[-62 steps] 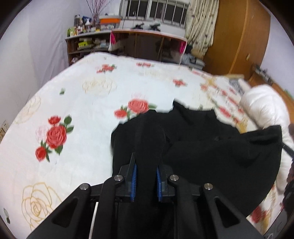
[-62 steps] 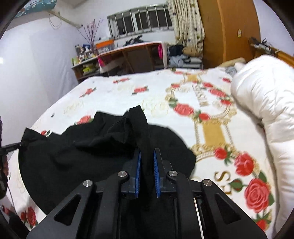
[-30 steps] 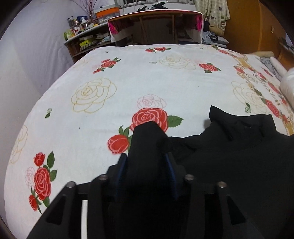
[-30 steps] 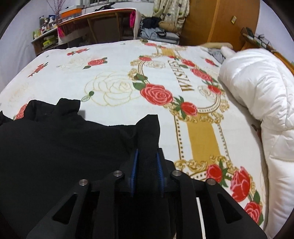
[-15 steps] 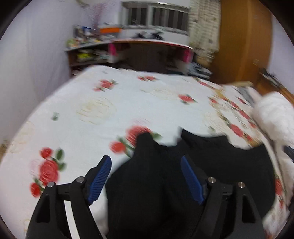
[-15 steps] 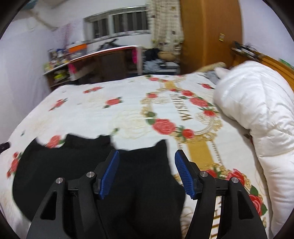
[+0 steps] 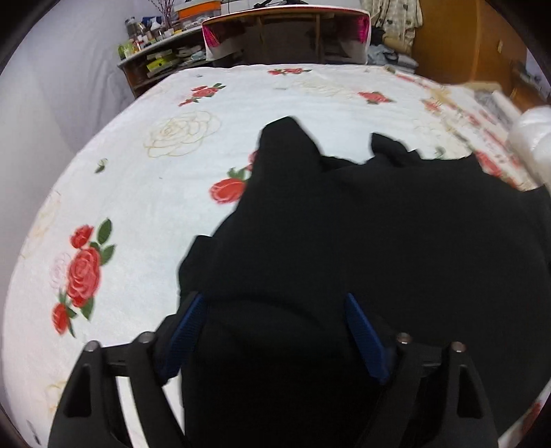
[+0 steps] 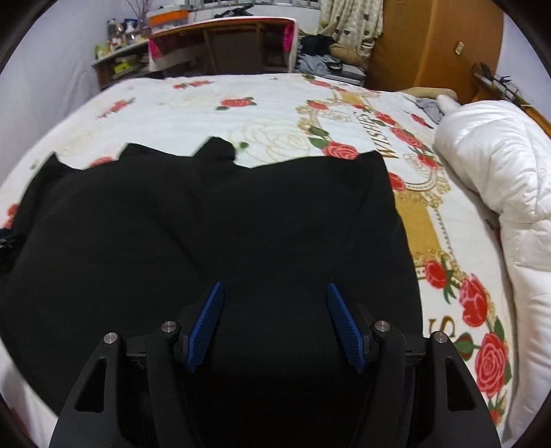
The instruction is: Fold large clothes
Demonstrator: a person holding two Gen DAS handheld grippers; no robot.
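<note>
Black garment is lying spread on the rose-print bed, left gripper and right gripper both hovering over its near edge with jaws gaping wide, gripping nothing, white duvet bunching at right.

Both views sit low over the bed, each looking forward along its own gripper toward the desk and shelves at the far end of the room. The left wrist view looks from the left gripper, close above the black garment. The right wrist view looks from the right gripper, just as near, and takes in the white duvet on its right. Both share the garment, the rose-printed bed cover and the desk.
</note>
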